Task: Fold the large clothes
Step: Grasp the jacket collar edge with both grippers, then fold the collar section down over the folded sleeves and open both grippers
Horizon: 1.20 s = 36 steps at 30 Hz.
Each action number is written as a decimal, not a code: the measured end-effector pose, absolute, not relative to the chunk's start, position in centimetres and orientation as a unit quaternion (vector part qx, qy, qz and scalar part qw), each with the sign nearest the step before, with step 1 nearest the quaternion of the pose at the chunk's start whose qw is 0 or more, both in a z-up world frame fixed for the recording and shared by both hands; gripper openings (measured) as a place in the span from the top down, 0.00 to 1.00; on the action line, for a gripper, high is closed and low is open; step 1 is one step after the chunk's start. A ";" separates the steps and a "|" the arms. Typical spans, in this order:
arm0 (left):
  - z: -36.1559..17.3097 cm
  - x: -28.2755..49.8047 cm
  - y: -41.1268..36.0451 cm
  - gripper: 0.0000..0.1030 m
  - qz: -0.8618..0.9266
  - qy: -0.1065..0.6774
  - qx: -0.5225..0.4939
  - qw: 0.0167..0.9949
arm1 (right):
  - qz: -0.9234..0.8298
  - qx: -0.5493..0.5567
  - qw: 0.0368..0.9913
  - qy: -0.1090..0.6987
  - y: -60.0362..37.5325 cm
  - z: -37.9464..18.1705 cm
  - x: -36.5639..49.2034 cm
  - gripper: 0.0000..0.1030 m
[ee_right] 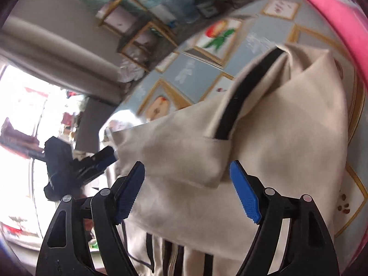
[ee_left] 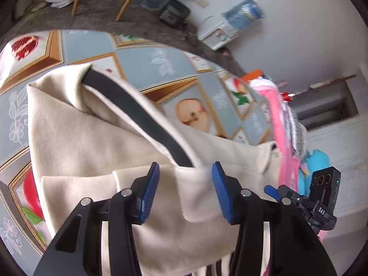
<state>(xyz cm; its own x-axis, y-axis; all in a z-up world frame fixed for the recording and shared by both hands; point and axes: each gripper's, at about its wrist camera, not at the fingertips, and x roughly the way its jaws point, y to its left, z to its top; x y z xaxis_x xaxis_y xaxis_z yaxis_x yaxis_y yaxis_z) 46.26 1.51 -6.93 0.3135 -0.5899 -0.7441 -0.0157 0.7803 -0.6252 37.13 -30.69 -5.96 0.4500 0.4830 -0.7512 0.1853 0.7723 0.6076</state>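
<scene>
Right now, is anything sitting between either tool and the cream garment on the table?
Nothing visible. The left tool and right tool both stand open directly over the cream garment, its fabric lying just beyond their pads.

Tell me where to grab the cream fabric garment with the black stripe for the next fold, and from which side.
Take the cream fabric garment by its doubled folded edge, lying directly ahead between the open left gripper fingers. Come in from the near side, angled downward, so the layers slide between the pads. The right gripper, also open, could probably pinch that edge likewise.
</scene>
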 end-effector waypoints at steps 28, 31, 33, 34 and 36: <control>-1.3 43.3 -1.3 0.68 -0.227 0.422 -0.025 0.877 | 0.077 0.134 0.882 0.445 -28.7 -2.5 35.9 0.44; -2.6 43.2 -3.8 0.68 -0.257 0.455 -0.010 0.853 | 0.096 0.081 0.883 0.453 -25.4 -3.2 36.3 0.45; -4.7 43.1 -5.2 0.68 -0.243 0.485 0.016 0.840 | 0.087 0.042 0.878 0.469 -23.7 -4.7 36.6 0.46; -5.9 43.1 -5.4 0.68 -0.231 0.500 0.024 0.835 | 0.079 0.027 0.873 0.480 -23.4 -5.8 36.7 0.46; -7.3 42.9 -4.9 0.68 -0.226 0.497 0.010 0.838 | 0.067 -0.008 0.872 0.485 -23.2 -7.1 36.3 0.46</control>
<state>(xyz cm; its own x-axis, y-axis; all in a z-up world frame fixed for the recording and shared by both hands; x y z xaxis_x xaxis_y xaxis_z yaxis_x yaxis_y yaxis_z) 42.93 -4.93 -7.29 0.4045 -0.3678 -0.8373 0.3881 0.8981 -0.2070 36.29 -23.17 -7.13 0.5209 0.1093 -0.8466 -0.1240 0.9909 0.0516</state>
